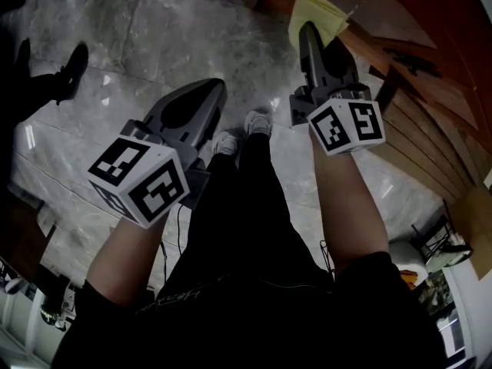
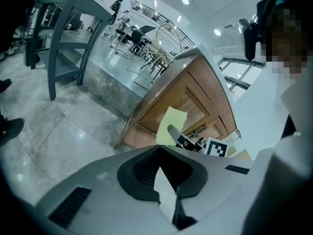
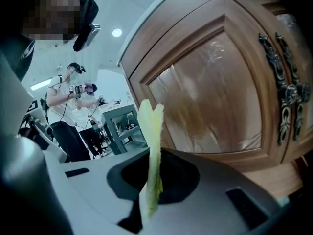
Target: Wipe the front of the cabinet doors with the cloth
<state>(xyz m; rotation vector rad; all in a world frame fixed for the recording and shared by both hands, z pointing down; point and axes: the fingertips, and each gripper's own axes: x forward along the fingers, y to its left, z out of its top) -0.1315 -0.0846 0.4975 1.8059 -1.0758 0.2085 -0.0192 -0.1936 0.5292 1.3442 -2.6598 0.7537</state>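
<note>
A folded yellow cloth [image 1: 317,12] sticks up from my right gripper [image 1: 308,32], which is shut on it. The cloth's free end hangs just in front of the wooden cabinet [image 1: 419,75]; whether it touches the wood I cannot tell. In the right gripper view the cloth [image 3: 150,141] stands edge-on between the jaws, with a panelled cabinet door [image 3: 215,92] close ahead and ornate metal handles [image 3: 288,94] at the right. My left gripper [image 1: 206,92] is shut and holds nothing, lower and to the left over the floor. The left gripper view shows the cloth [image 2: 172,123] against the cabinet [image 2: 193,94].
The marble floor [image 1: 138,44] lies below, with the person's own legs and white shoes [image 1: 257,121] between the grippers. A stranger's dark shoe [image 1: 73,68] is at the far left. A grey table [image 2: 68,18] stands left of the cabinet. Another person [image 3: 71,106] stands beyond.
</note>
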